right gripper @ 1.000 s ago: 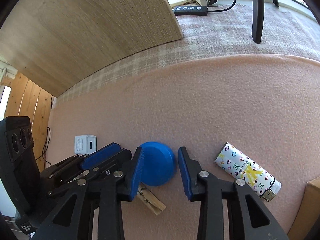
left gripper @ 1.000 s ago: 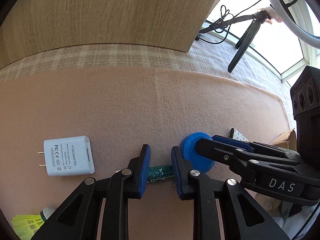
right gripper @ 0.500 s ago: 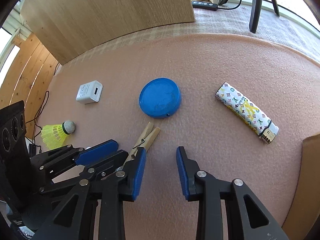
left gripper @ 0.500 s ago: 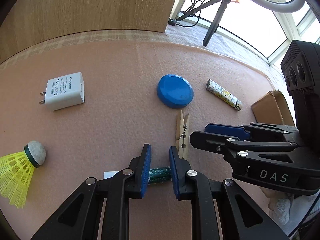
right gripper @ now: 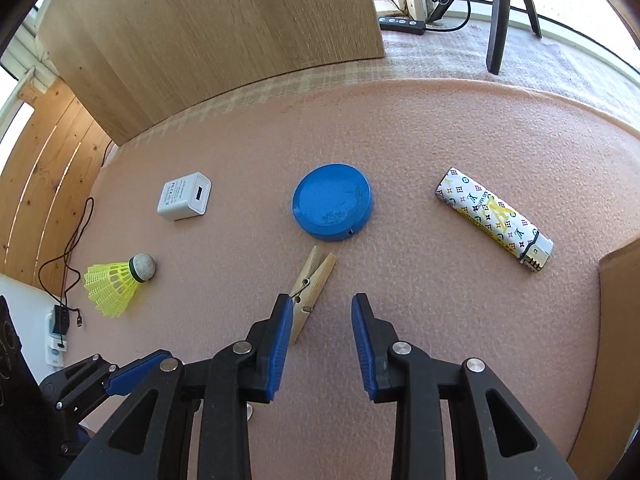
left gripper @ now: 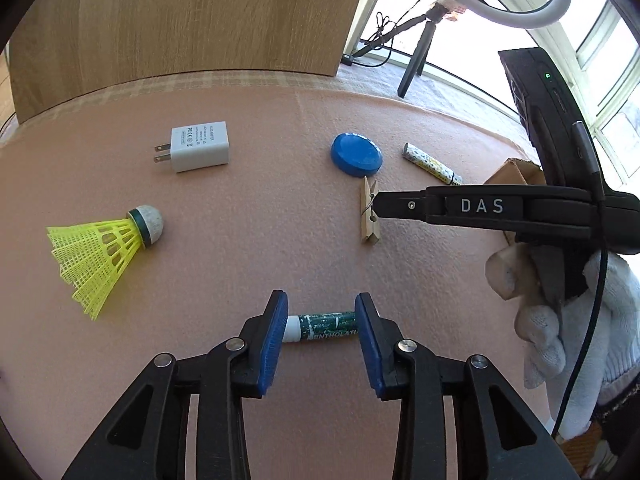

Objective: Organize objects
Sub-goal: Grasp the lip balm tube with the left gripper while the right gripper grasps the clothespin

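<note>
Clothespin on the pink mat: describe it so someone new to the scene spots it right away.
Start at the pink felt mat and find the round blue lid near its middle. Just in front of the lid, toward the camera, lies the wooden clothespin, flat, its far tips almost at the lid's edge. It is the only bare-wood item, slim with a wire spring, unlike the patterned lighter and yellow shuttlecock.

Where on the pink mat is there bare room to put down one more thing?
Widest: between the charger and the blue lid, down past the shuttlecock. Also between the lid and the lighter in the right wrist view. Crowded: the lid touches the clothespin, by the right gripper; the box closes the right edge.
</note>
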The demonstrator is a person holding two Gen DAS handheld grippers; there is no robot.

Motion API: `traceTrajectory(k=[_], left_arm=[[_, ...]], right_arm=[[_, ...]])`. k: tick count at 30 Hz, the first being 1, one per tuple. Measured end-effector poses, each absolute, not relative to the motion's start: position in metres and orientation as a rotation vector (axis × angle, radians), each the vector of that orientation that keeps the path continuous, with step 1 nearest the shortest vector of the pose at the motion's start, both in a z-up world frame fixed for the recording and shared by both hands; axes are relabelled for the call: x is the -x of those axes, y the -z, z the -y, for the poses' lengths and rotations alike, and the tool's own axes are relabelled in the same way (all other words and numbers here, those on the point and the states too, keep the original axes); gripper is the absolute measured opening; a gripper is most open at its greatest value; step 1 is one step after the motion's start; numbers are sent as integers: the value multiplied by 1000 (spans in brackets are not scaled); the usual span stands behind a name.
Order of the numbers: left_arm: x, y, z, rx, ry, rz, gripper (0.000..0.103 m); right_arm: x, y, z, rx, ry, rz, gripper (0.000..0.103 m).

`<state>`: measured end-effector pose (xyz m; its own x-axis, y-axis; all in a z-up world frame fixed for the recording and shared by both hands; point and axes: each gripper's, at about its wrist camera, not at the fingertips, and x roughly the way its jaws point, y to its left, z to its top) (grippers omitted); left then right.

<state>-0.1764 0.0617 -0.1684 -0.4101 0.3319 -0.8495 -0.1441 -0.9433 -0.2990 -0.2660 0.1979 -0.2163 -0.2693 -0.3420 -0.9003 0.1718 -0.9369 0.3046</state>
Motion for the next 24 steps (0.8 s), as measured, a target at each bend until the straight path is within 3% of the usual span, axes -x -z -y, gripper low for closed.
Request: traceTrajectory(k=[9,13,20,24], left_arm=[[164,168,-58,1573,-2350,304,40],[168,175,-59,1601,-2345,324,50],[187,182,-54,1620,-2338,424,51],[198,187,-67,1637,-2357,372,51]], right_arm=[[276,222,-167,-1696,2292,42,28],[272,223,-166,-1694,2293,-28,23],[258,224,-182,-1704,2277,-37,13],[247,224,-198,-1702,2287,12,12]])
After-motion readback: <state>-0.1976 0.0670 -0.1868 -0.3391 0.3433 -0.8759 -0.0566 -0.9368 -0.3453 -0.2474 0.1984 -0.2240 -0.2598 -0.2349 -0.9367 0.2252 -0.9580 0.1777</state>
